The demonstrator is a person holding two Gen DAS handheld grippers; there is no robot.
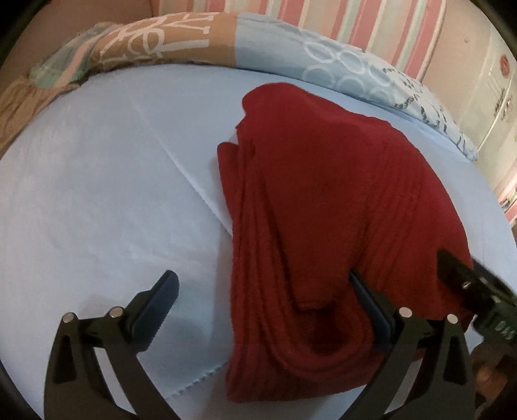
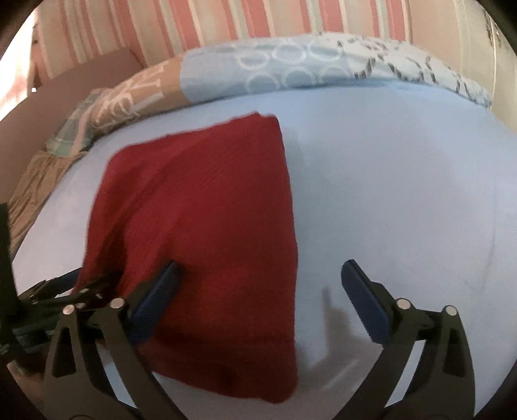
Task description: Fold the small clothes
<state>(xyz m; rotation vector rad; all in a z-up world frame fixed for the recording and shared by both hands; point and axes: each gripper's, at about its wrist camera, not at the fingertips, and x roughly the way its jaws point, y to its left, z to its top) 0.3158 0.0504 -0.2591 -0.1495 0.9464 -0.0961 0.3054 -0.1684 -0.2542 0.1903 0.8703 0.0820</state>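
A dark red ribbed knit garment (image 1: 323, 200) lies folded lengthwise on a pale blue bed sheet (image 1: 97, 194). It also shows in the right wrist view (image 2: 206, 226). My left gripper (image 1: 261, 287) is open over the garment's near left edge, its right finger (image 1: 371, 307) resting on the cloth, its left finger (image 1: 155, 303) over bare sheet. My right gripper (image 2: 258, 284) is open over the garment's near right edge, its left finger (image 2: 155, 294) on the cloth. The right gripper's fingertip (image 1: 465, 284) shows at the left view's right side.
A patterned blue and tan quilt (image 1: 226, 42) is bunched along the far edge of the bed, below a pink striped wall (image 2: 226, 26). Bare sheet (image 2: 404, 194) lies to the right of the garment.
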